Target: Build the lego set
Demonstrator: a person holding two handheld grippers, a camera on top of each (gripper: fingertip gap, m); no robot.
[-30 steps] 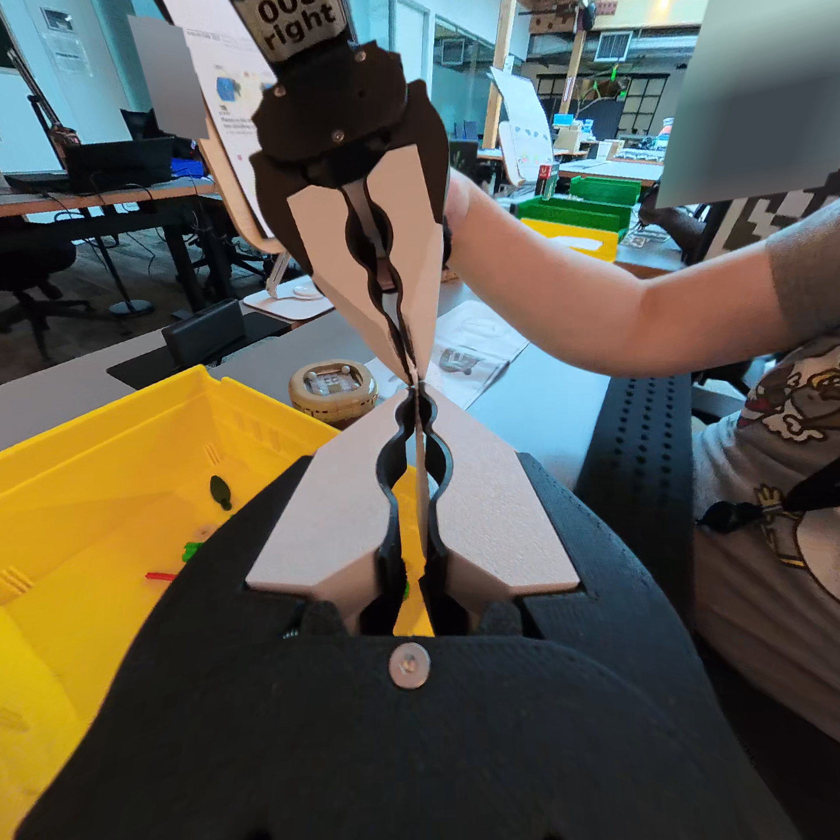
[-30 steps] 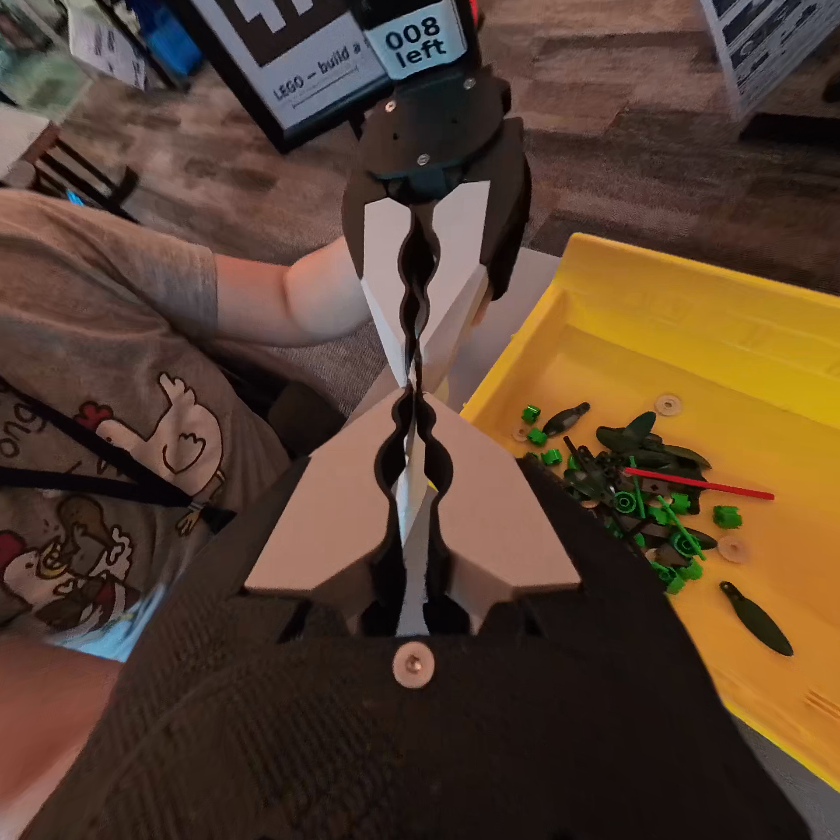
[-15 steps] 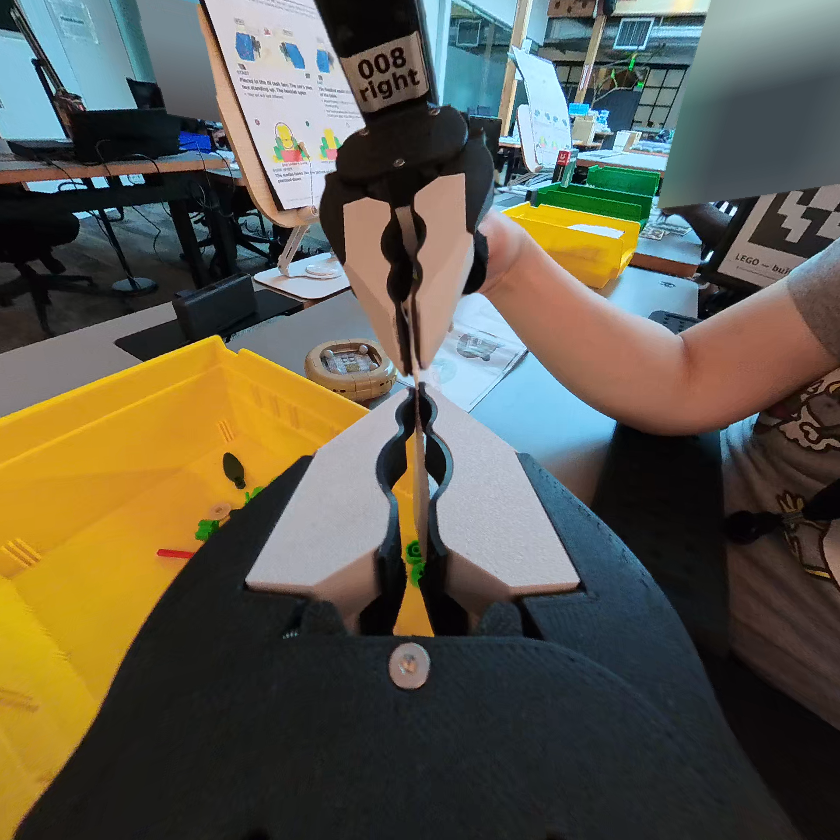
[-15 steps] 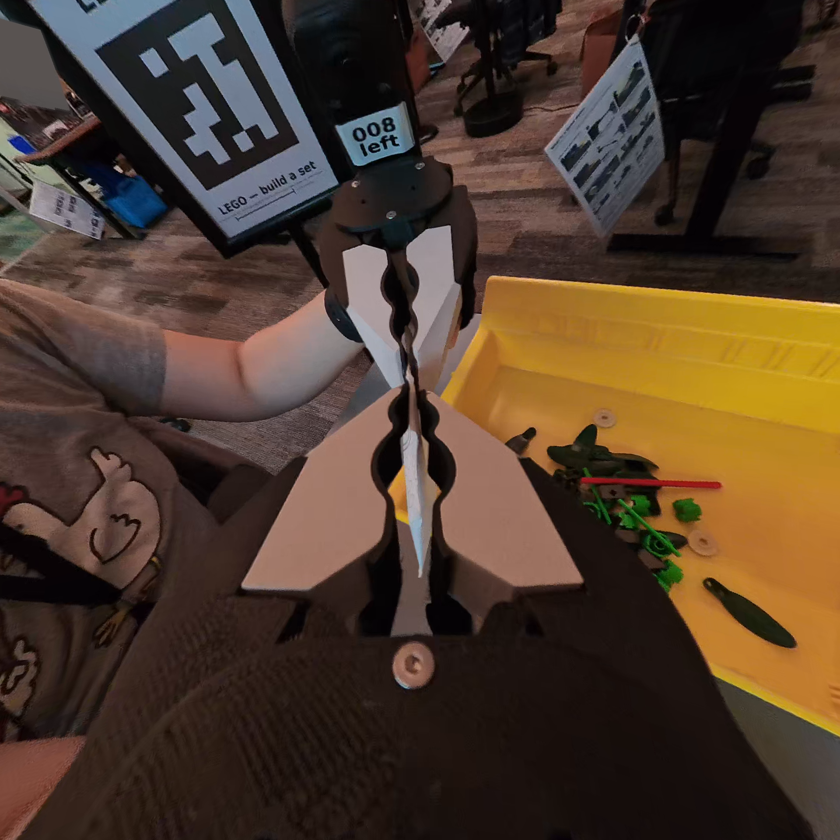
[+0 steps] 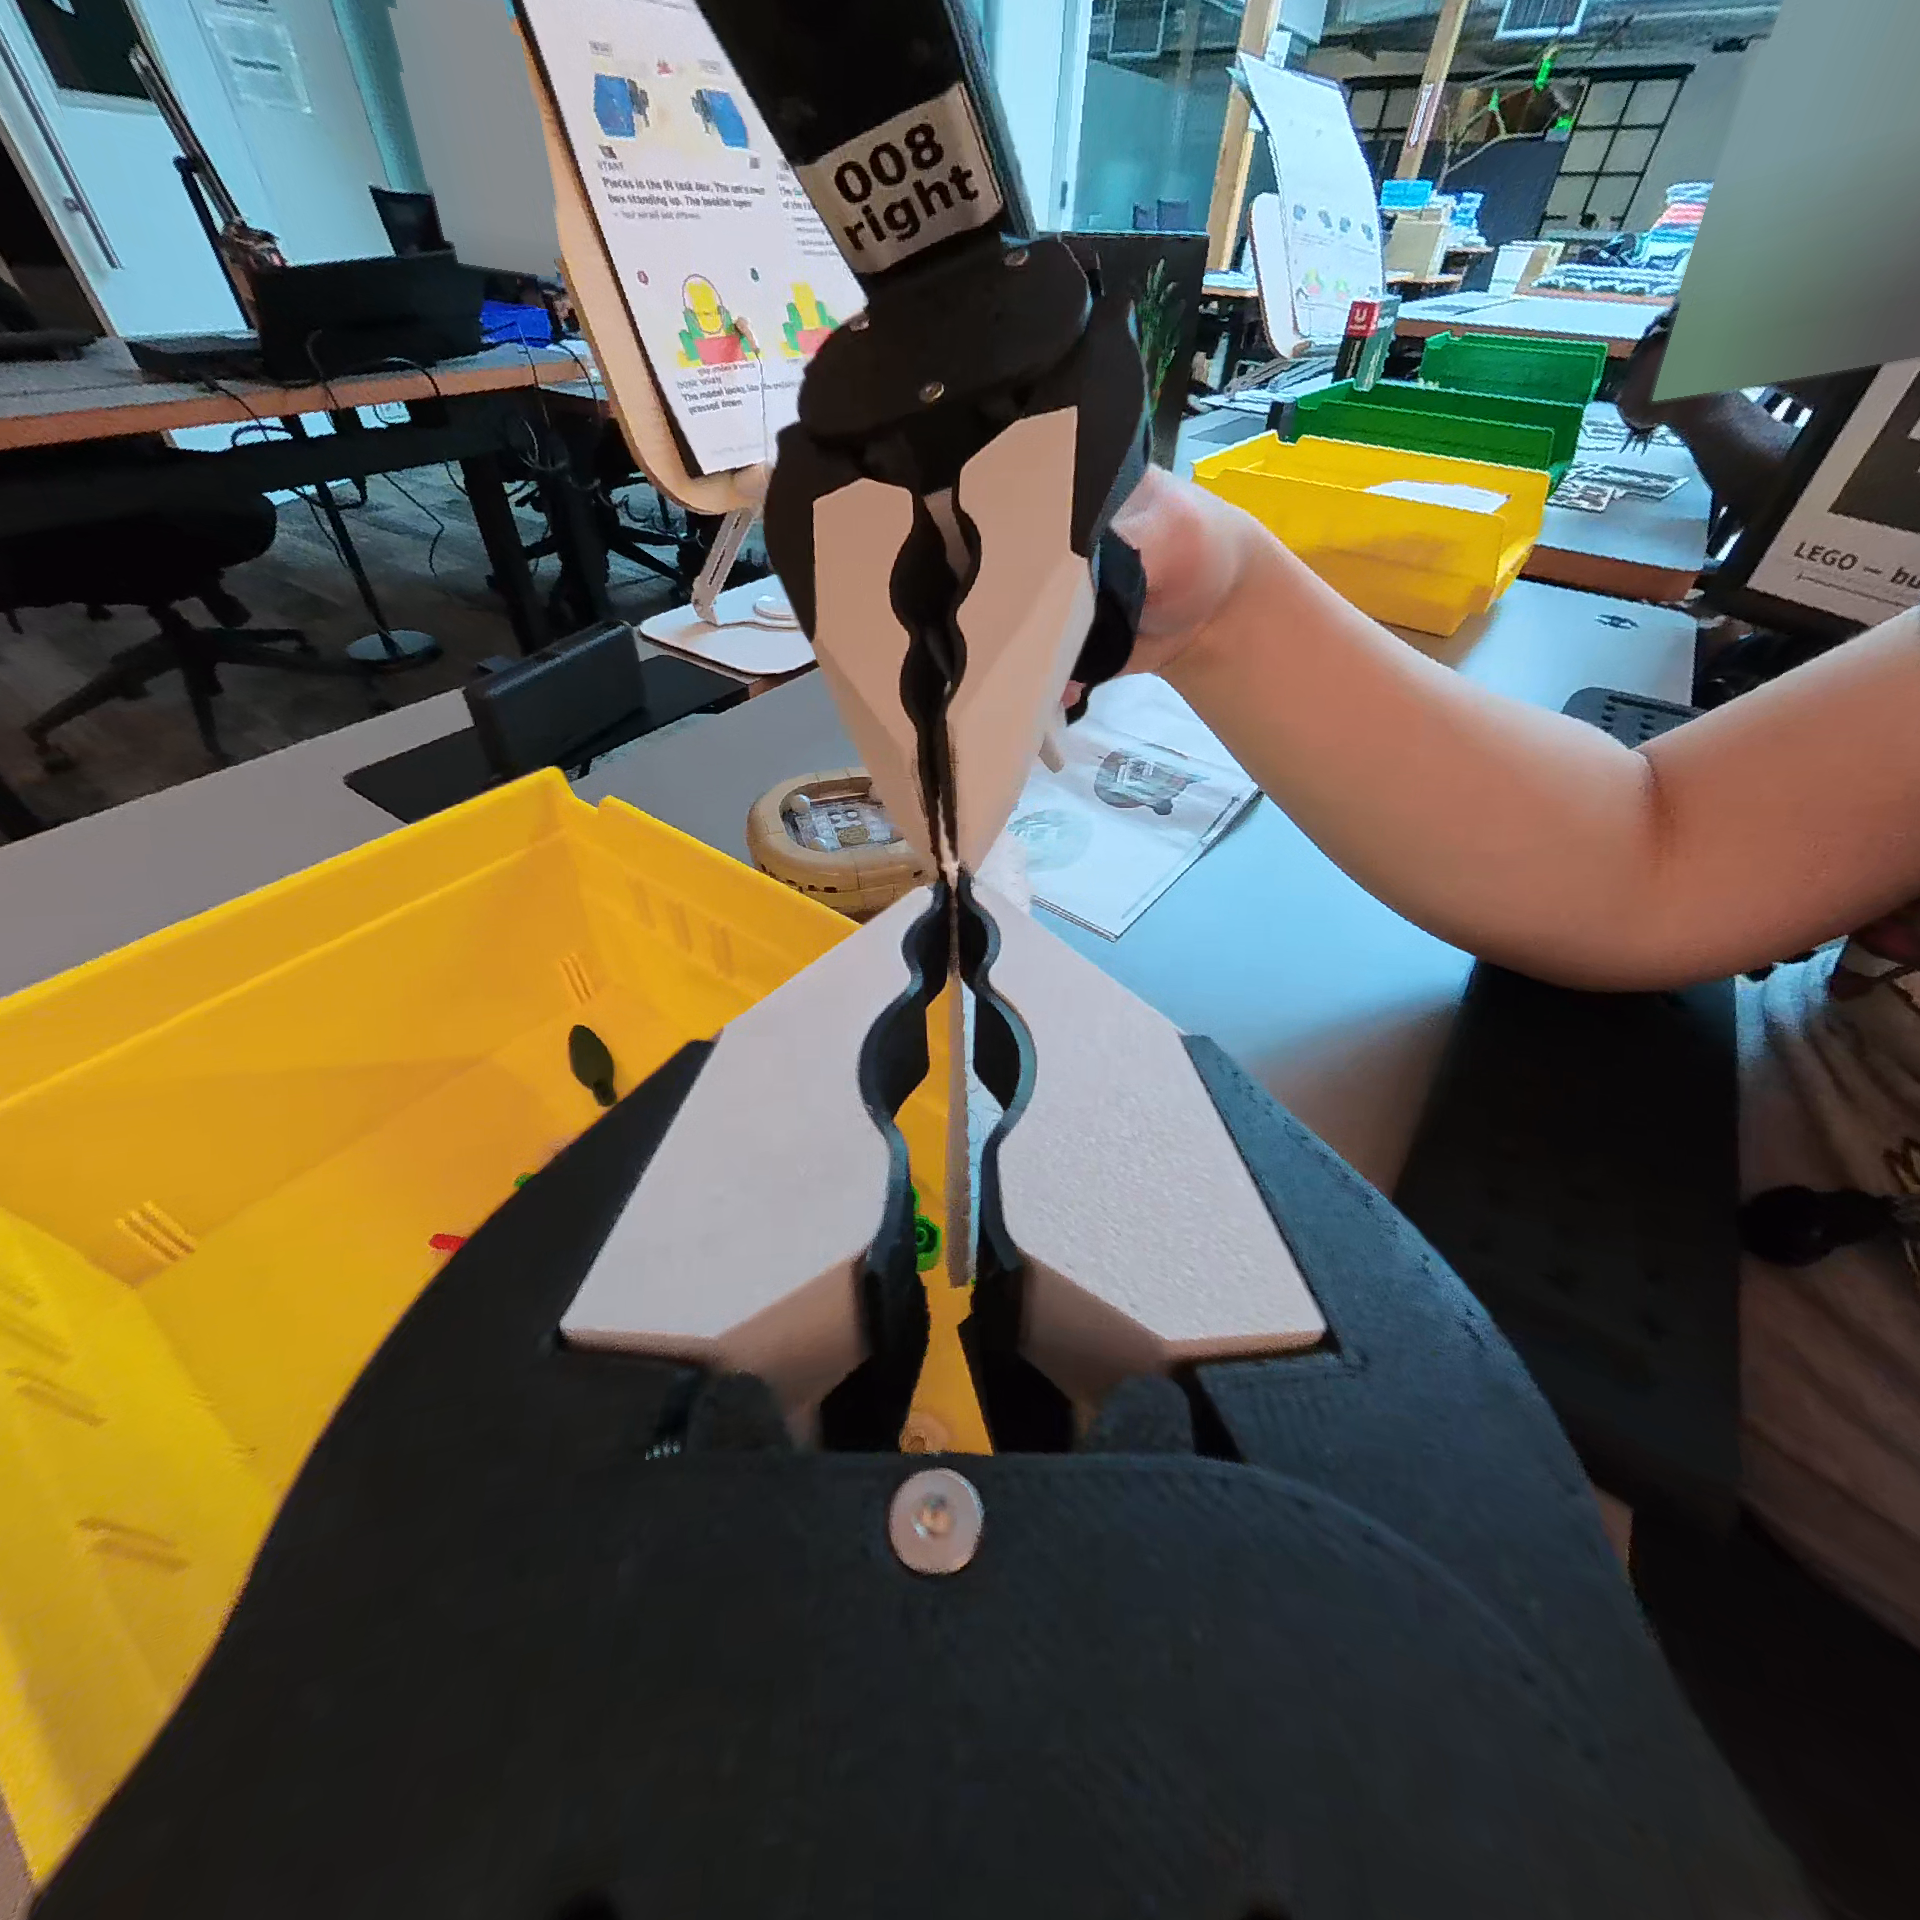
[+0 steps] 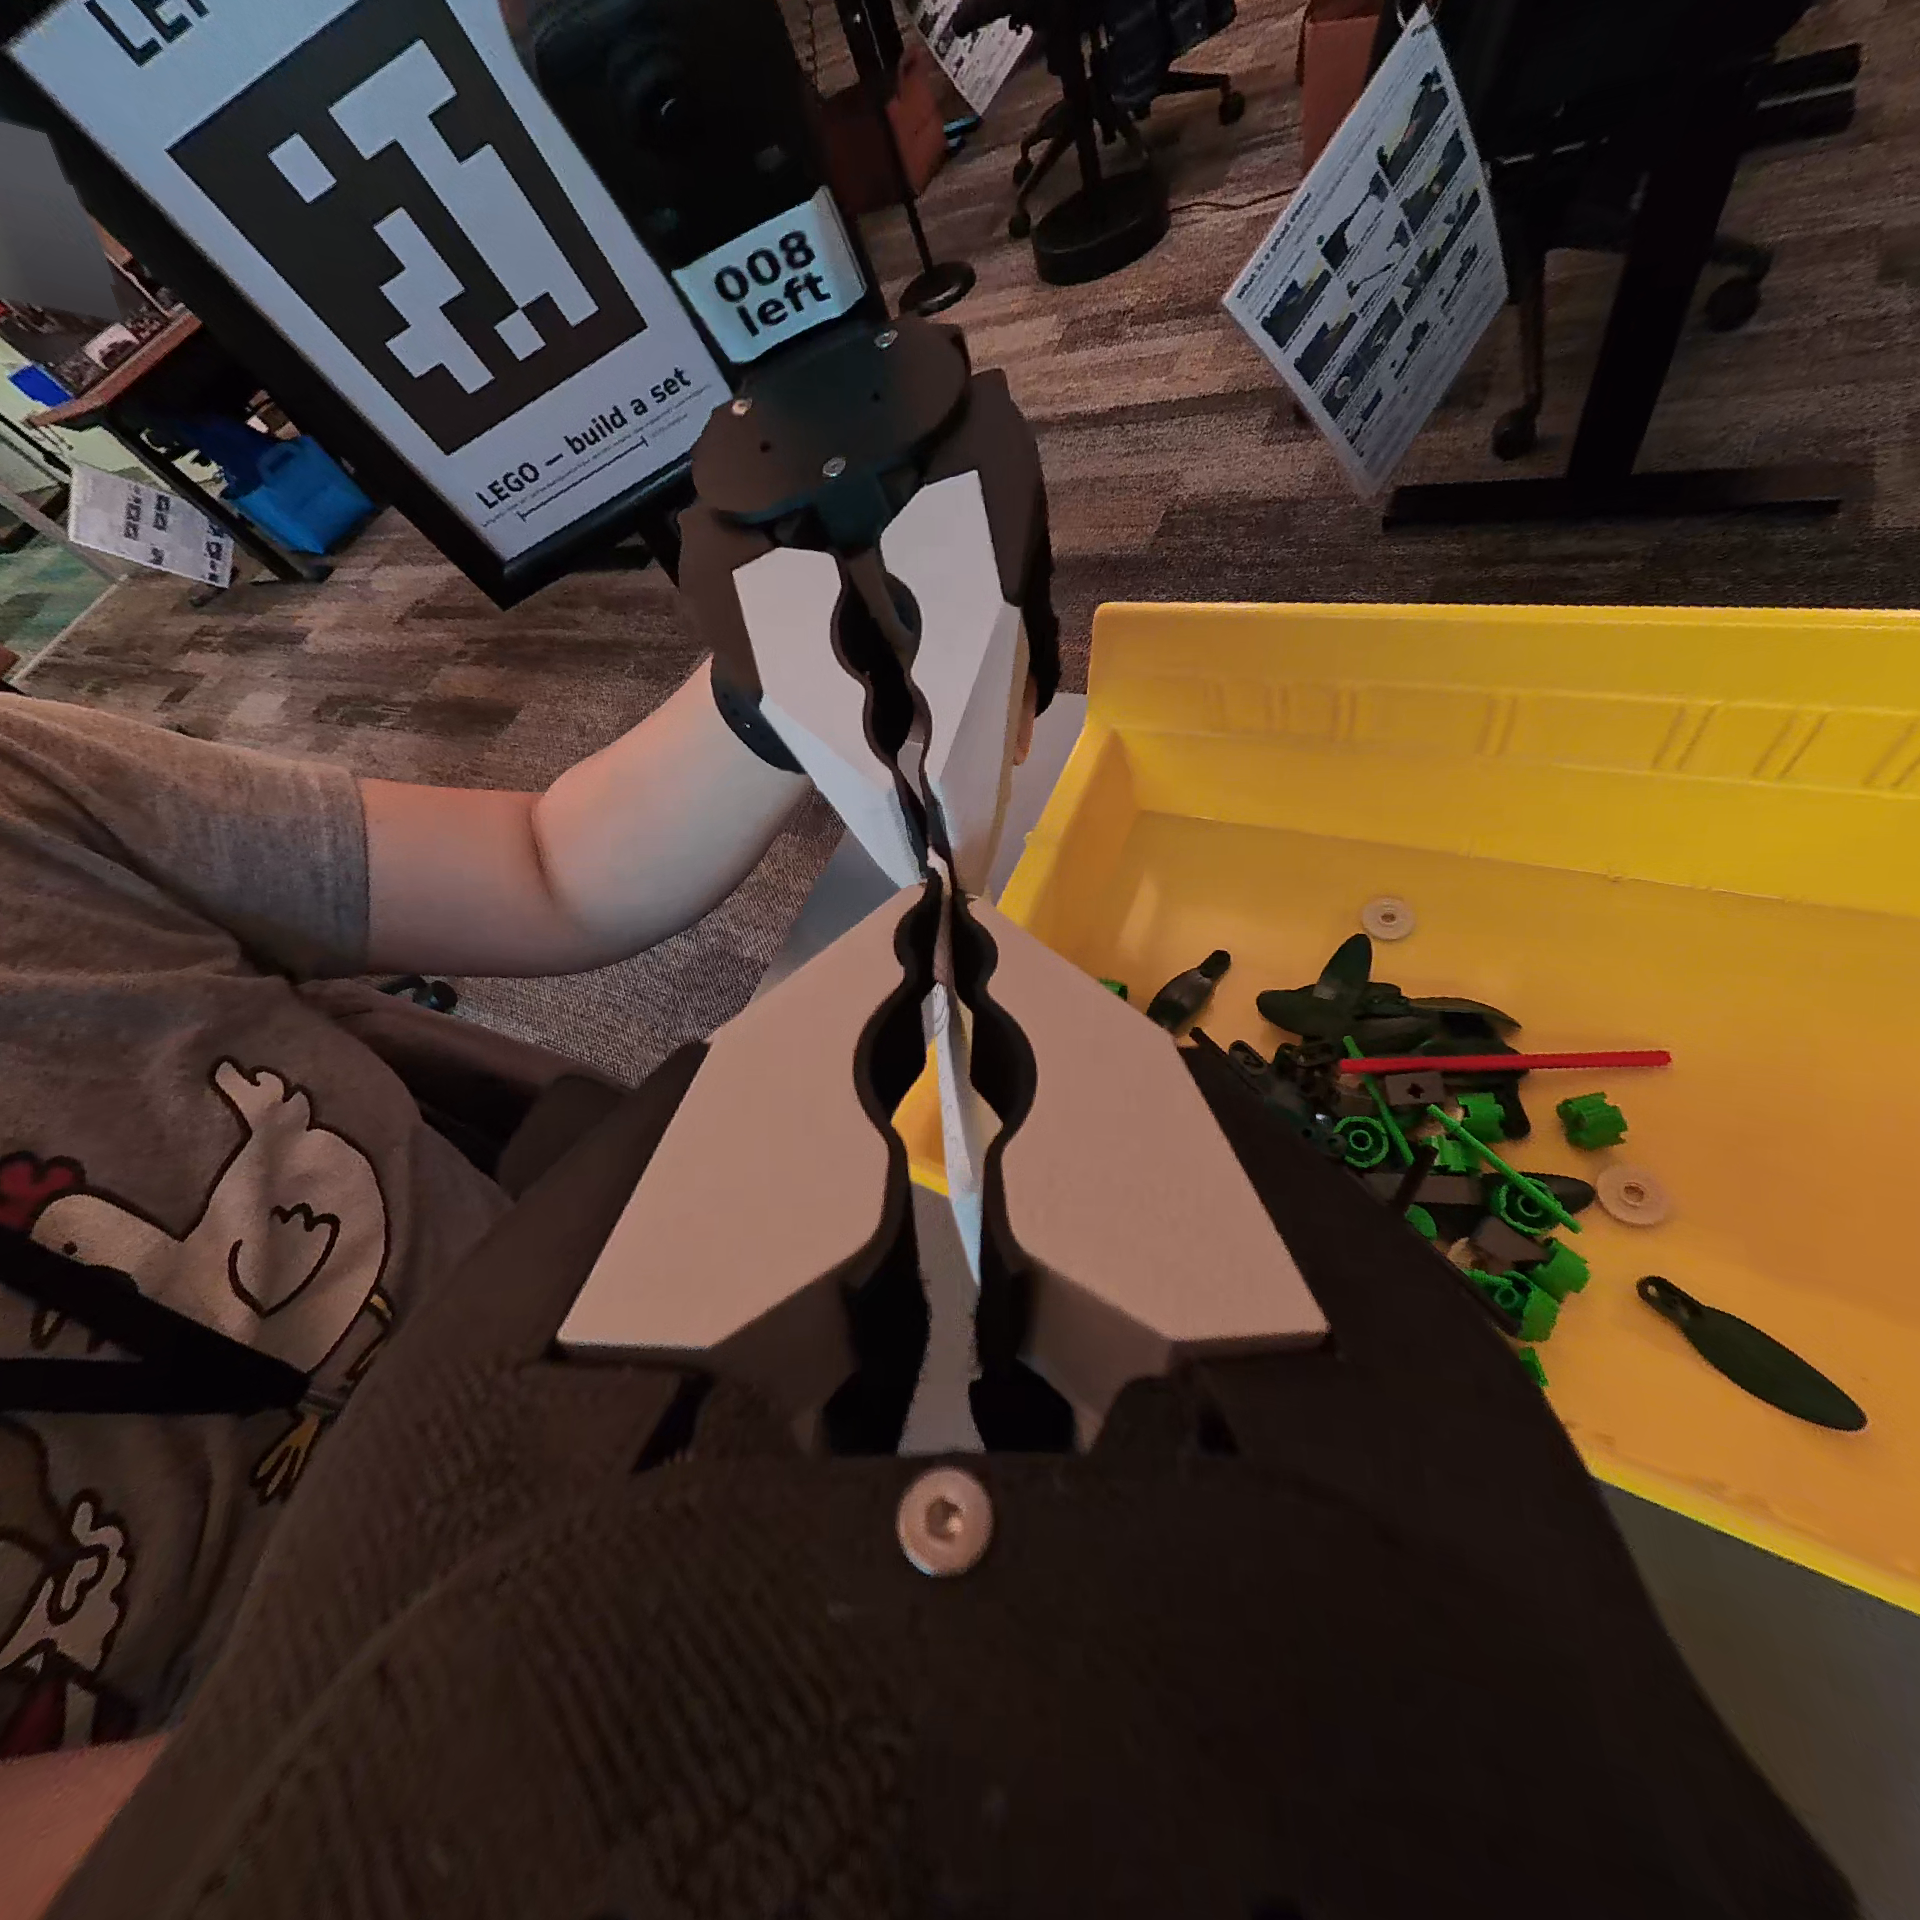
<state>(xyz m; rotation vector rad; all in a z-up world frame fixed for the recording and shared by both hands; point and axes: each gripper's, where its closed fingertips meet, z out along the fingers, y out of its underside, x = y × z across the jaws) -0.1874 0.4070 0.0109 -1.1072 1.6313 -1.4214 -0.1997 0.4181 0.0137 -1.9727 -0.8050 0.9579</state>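
Since a second ago my view has dropped toward the yellow bin [image 6: 1558, 727]. Both claws, left gripper [image 5: 951, 883] and right gripper [image 6: 935, 883], meet tip to tip, closed, gripping nothing visible. Green and dark lego pieces [image 6: 1434, 1122] and a red rod [image 6: 1507, 1061] lie in the bin.

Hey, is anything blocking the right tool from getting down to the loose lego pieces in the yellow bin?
Only the left tool, meeting the right tool tip to tip beside the yellow bin. The lego pieces lie uncovered at the open bin's bottom.
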